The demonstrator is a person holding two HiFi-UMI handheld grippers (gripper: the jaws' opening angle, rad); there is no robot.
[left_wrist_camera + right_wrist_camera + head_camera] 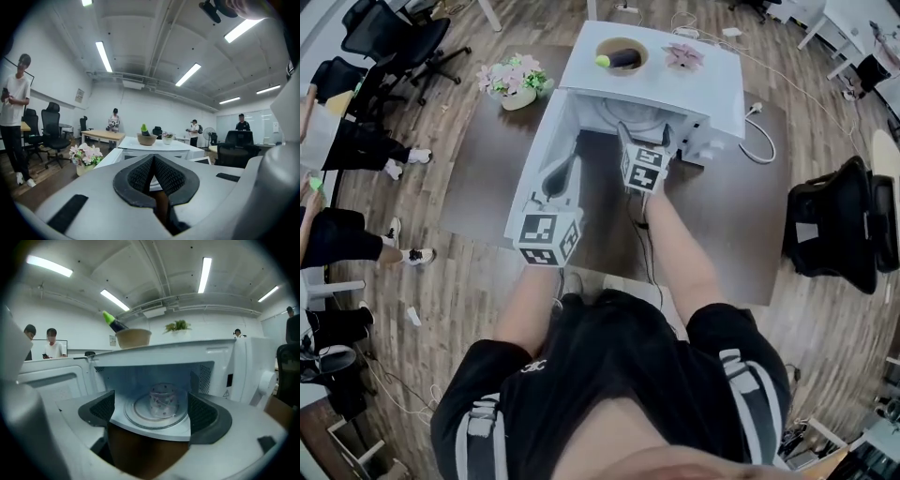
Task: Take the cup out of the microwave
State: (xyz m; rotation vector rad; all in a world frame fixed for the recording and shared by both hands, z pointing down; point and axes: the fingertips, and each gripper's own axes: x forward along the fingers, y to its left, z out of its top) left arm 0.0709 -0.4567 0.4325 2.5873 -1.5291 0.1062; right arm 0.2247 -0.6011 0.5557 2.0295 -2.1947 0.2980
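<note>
Head view: white microwave (675, 89) sits at the far edge of the brown table (487, 183), door (534, 187) already open. Right gripper (643, 167) is at the mouth, left gripper (551, 234) by the door.
Left gripper view: jaws pinched together, empty.
Right gripper view: jaws spread wide, empty. Clear dotted plastic cup (163, 401) sits untouched mid glass turntable (138, 412), deeper inside. Reach, grasp and pull-out remain.

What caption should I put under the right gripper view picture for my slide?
Right tool, jaws wide open, faces the dotted cup on the glass plate inside the open microwave.
</note>
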